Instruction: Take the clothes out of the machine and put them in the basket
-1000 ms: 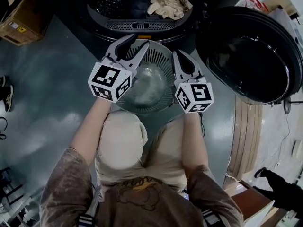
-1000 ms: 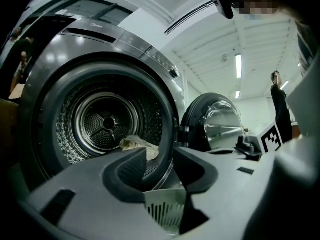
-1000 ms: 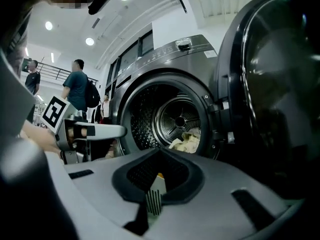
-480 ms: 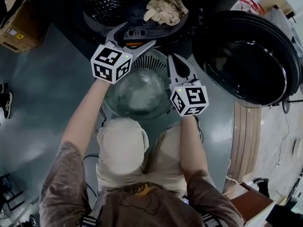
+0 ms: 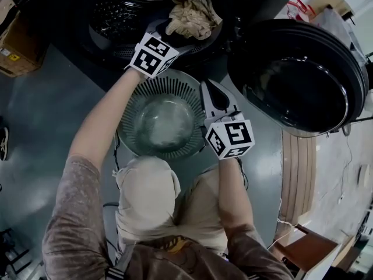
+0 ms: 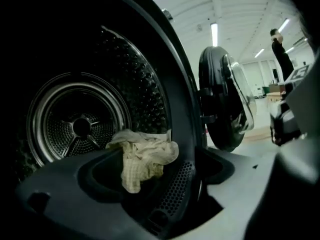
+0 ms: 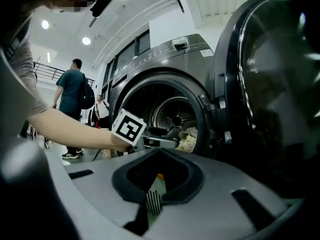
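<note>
1. At the mouth of the dark grey front-loading machine [image 7: 170, 54] I am holding the left gripper [image 5: 173, 34] out towards the crumpled cream cloth [image 5: 192, 16]. The cloth is lying on the lower lip of the opening, in front of the perforated steel drum [image 6: 80, 126]
2. Its jaws are standing apart, with the cloth just ahead of them and not pinched, so I am judging the pick-up to be the step in hand. The round grey slatted plastic basket [image 5: 140, 98] is looking empty
3. The right gripper [image 5: 211, 91] is hovering over the basket's right rim, its jaws resting together on nothing
4. The next move, as I am reading it, calls for pushing the left jaws forward around a thick fold, closing, and lifting the cloth clear of the lip. Then comes swinging it back over the basket, which is standing just in front of the opening. Loose fabric could be catching on the perforated grille at the lip
5. The basket is sitting on a glossy blue-grey floor [image 5: 52, 109] between the machine and my knees. The round black door [image 5: 297, 69] is hanging open to the right, and a brown cardboard box [image 5: 17, 51] is lying to the left
6. Behind, the right gripper view is showing people [image 7: 75, 94] standing in a white hall, with strip lights [image 6: 214, 34] glowing overhead
</note>
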`<state>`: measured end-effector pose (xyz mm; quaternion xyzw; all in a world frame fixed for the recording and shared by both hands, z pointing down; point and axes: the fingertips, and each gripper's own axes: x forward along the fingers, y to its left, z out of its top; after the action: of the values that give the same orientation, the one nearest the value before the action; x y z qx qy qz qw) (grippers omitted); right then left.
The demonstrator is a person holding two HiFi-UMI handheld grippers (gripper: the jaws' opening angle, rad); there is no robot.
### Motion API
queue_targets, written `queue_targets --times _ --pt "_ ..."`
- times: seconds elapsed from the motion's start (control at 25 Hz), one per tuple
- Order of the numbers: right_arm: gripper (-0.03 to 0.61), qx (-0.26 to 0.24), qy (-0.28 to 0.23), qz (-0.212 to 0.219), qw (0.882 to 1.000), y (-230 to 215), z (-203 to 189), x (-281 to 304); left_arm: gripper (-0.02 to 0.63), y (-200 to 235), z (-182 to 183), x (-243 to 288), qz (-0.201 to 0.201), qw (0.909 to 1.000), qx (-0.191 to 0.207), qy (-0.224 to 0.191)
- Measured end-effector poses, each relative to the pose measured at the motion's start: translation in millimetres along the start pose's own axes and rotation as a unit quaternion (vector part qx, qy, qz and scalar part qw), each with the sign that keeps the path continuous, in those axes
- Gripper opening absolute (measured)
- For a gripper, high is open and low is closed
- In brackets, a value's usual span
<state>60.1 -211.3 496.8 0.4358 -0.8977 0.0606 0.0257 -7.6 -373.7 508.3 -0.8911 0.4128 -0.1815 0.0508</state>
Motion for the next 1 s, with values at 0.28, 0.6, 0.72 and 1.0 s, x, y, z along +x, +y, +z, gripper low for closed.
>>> queue_targets --times 0.28,0.6,0.72,1.0 --pt "-0.002 0.006 0.010 -0.021 1.000 -12 -7 -4 0.441 19 -15 56 -0.020 0.9967 0.062 0.048" --pt "-0.002 0.007 0.022 -0.030 0.999 -12 -19 4 0.449 31 -22 96 -0.061 0.9893 0.099 0.088" --pt "-0.002 0.004 0.023 -0.024 0.999 -8 -19 7 0.449 29 -25 112 -0.088 0.9850 0.111 0.100" --pt "-0.002 -0.003 0.028 -0.024 0.999 -5 -23 10 0.384 24 -37 127 -0.125 0.9761 0.124 0.128"
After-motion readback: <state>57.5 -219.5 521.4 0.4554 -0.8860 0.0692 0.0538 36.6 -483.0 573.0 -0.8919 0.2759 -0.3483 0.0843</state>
